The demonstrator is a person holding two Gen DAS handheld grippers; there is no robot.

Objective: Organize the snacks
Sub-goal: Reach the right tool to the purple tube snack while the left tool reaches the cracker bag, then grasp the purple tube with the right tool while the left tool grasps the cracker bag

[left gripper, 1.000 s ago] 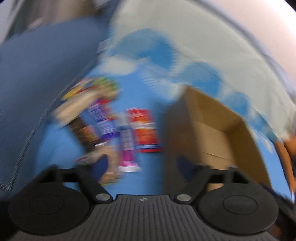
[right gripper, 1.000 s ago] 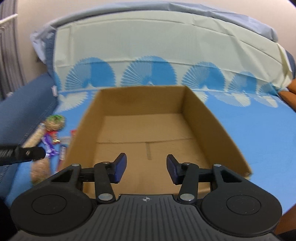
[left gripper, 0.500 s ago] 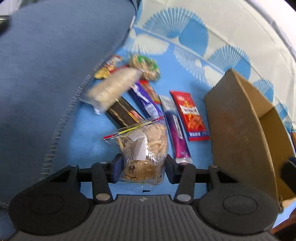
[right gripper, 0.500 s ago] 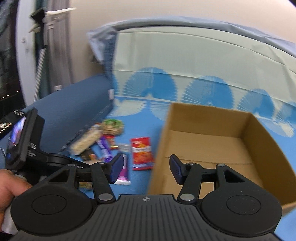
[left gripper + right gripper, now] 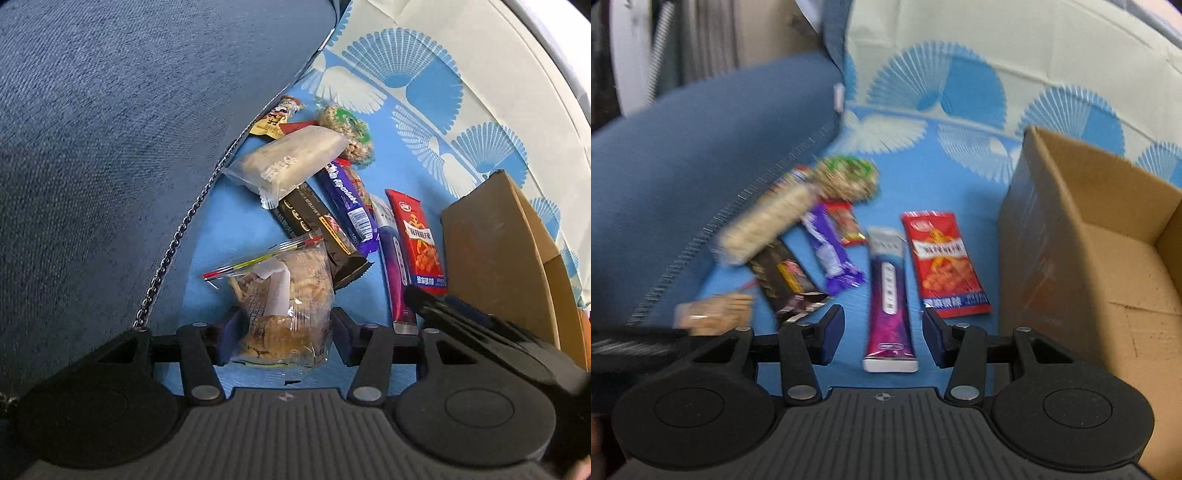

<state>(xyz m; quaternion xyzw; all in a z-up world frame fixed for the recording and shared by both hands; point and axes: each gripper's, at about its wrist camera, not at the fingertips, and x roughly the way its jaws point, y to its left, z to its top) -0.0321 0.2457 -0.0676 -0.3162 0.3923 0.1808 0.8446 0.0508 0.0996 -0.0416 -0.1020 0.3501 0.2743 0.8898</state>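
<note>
Snack bag of clear plastic (image 5: pixel 291 295), holding biscuits at six o'clock of the pile, lies between the half-open, just widened jaws of the left gripper (image 5: pixel 286 332); whether they press it cannot be told, so it should squeeze gently.

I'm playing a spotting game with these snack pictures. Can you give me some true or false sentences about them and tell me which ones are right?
1. The cardboard box has snacks piled inside. False: the part that shows is bare.
2. A clear bag of biscuits sits between the fingers of the left tool. True.
3. The red packet lies between the purple tube and the box. True.
4. The purple tube is standing upright. False: it lies flat on the blue cloth.
5. The right tool is squeezing the red packet. False: its fingers sit open either side of the purple tube's near end, touching nothing.
</note>
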